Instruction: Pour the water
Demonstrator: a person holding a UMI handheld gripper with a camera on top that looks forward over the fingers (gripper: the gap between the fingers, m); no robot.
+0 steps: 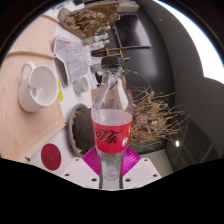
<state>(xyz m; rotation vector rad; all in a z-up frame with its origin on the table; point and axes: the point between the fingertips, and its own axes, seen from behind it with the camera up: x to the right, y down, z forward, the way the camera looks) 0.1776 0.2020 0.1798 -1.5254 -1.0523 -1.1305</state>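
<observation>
At about nine o'clock from the bottle, a white cup (38,88) is seen standing upright on a pale wooden table (20,125), with its handle turned away from the bottle. Below it, at roughly seven o'clock, a round red disc (51,155) lies on a white surface. At the centre, a clear plastic bottle (111,118) with a red label is held upright, and it is clenched by the gripper (111,165), whose magenta pads (93,160) are pressed against its lower sides. At three o'clock from the bottle, a tangle of dry twigs (152,108) is set against a dark background.
</observation>
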